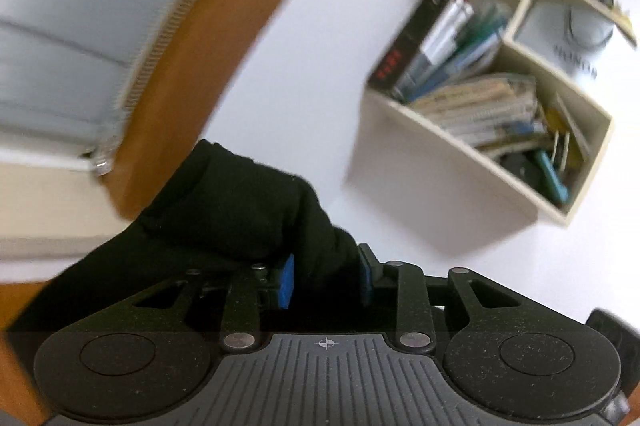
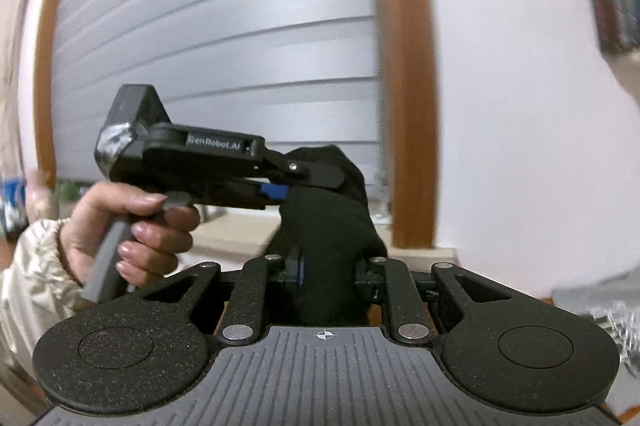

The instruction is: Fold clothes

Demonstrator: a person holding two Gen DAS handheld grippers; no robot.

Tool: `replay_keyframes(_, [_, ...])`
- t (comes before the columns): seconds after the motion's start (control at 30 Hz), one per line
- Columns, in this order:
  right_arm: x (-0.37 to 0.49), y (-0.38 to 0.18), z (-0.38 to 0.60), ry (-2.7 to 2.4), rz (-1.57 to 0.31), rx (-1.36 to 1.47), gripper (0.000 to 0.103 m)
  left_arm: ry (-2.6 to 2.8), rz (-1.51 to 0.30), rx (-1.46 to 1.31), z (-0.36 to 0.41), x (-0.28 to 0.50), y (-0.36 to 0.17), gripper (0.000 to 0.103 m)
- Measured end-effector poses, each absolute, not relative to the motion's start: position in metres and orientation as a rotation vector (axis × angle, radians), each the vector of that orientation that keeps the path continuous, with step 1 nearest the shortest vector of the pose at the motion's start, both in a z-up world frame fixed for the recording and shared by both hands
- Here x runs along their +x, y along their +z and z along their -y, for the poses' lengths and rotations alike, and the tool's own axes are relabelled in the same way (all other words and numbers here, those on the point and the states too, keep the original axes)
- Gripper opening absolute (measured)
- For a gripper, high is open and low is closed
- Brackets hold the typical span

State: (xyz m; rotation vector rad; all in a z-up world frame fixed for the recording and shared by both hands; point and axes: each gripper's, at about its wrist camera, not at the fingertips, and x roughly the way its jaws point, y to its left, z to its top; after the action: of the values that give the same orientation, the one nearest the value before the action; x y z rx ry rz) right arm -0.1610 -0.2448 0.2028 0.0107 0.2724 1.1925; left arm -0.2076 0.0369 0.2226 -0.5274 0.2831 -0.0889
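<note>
Both sets of fingers (image 1: 326, 276) (image 2: 334, 272) are clenched on the black garment (image 1: 240, 202), held up in the air before the window blind (image 2: 220, 26). Best to spread the hands level, pulling the cloth taut before lowering.

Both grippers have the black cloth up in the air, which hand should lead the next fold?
Probably either: the left gripper and the right gripper both pinch the black cloth close together. No surface shows below, so I can't favour one.

A black garment (image 2: 324, 226) hangs bunched in the air, pinched at two places.
</note>
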Motion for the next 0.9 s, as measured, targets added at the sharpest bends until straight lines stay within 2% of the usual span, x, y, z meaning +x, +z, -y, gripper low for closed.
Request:
replay_keyframes(0.03, [-0.142, 0.195, 0.252, 1.167, -0.31, 0.04, 0.019, -0.091, -0.328, -0.498, -0.035, -0.183, 0.217, 0.047])
replay_keyframes(0.07, [-0.123, 0.186, 0.258, 1.139, -0.348, 0.069, 0.021, -0.092, -0.378, -0.468, -0.033, -0.156, 0.208, 0.06])
replay_keyframes(0.1, [-0.101, 0.168, 0.263, 1.067, -0.411, 0.079, 0.027, -0.093, -0.427, -0.436, -0.031, -0.13, 0.2, 0.062])
replay_keyframes(0.17, [-0.057, 0.13, 0.273, 0.909, -0.541, 0.097, 0.038, -0.014, -0.518, -0.422, -0.042, -0.097, 0.172, 0.062])
replay_keyframes(0.23, [-0.036, 0.092, 0.281, 0.785, -0.612, 0.0, 0.041, 0.026, -0.543, -0.431, -0.059, -0.09, 0.146, 0.063])
replay_keyframes(0.3, [-0.03, 0.066, 0.293, 0.722, -0.636, -0.052, 0.054, 0.06, -0.535, -0.378, -0.073, -0.099, 0.125, 0.066])
replay_keyframes(0.47, [-0.033, 0.05, 0.322, 0.64, -0.523, -0.02, 0.072, 0.056, -0.542, -0.331, -0.088, -0.114, 0.089, 0.066])
replay_keyframes(0.53, [-0.037, 0.05, 0.327, 0.63, -0.472, -0.015, 0.071, 0.044, -0.536, -0.301, -0.088, -0.123, 0.081, 0.066])
replay_keyframes(0.6, [-0.051, 0.049, 0.335, 0.678, -0.452, -0.029, 0.06, 0.023, -0.525, -0.279, -0.085, -0.131, 0.075, 0.066])
replay_keyframes(0.67, [-0.058, 0.046, 0.336, 0.715, -0.468, -0.021, 0.055, -0.004, -0.514, -0.278, -0.081, -0.143, 0.068, 0.067])
replay_keyframes(0.83, [-0.076, 0.055, 0.337, 0.669, -0.478, -0.046, 0.055, -0.049, -0.526, -0.231, -0.067, -0.152, 0.049, 0.068])
replay_keyframes(0.9, [-0.083, 0.062, 0.346, 0.647, -0.485, -0.045, 0.046, -0.058, -0.533, -0.224, -0.066, -0.152, 0.04, 0.068])
